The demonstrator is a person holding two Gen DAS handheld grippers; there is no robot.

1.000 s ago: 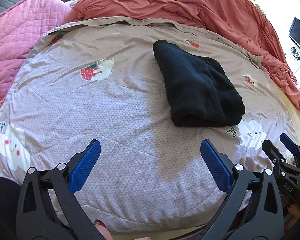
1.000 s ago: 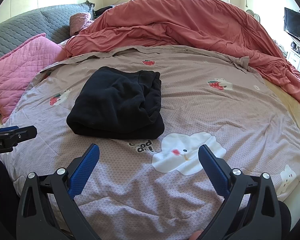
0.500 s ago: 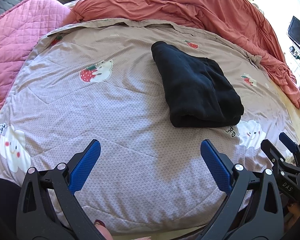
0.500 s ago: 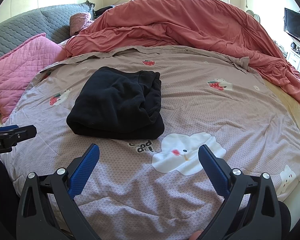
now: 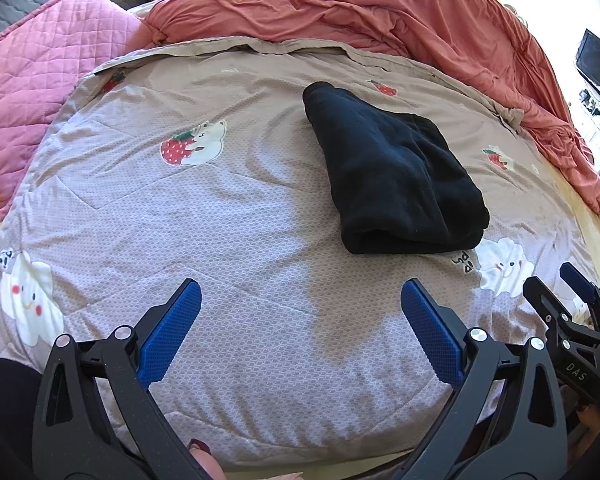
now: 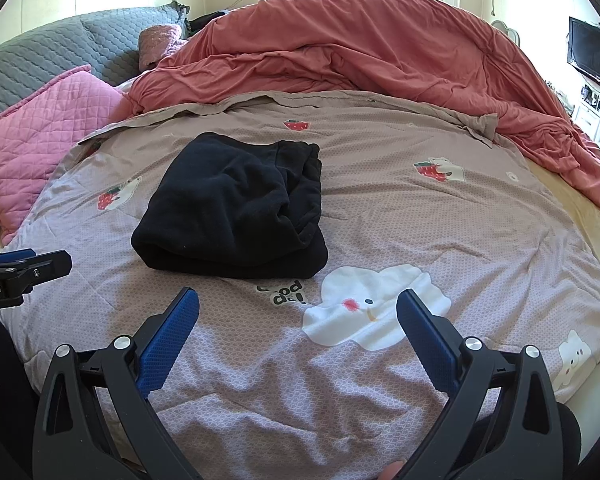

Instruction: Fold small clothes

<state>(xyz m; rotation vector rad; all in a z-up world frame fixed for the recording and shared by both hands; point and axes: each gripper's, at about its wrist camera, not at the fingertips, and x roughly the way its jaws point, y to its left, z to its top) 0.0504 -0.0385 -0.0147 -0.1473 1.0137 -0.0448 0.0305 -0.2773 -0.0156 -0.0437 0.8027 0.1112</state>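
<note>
1. On my left wrist view, the pink quilted pillow (image 5: 32,80) fills the left edge, the patterned bedspread (image 5: 228,208) takes the middle, and the folded black garment (image 5: 392,172) lies right of centre on it.
2. Only this view shows my right gripper from outside (image 5: 572,292), at the lower right edge, low over the bedspread's near corner. Its fingers look parted here, and nothing sits between them.
3. On my right wrist view, the folded black garment (image 6: 236,208) lies left of centre, just beyond the "good" lettering and beside the white cloud print (image 6: 372,308).
4. Only this view shows the grey quilted headboard (image 6: 60,52) at upper left, the window behind the coral duvet (image 6: 360,48), and more of the dark screen (image 6: 592,56) at the right edge.
5. It also catches part of my left gripper (image 6: 24,268) at the left edge; from here I cannot tell its spread.
6. Left gripper (image 5: 300,300), own view: blue pads spread wide, holding nothing, above bare bedspread and well short of the garment.
7. Right gripper (image 6: 298,308), own view: pads equally wide apart, empty, touching nothing; the garment lies apart, ahead and to its left.
</note>
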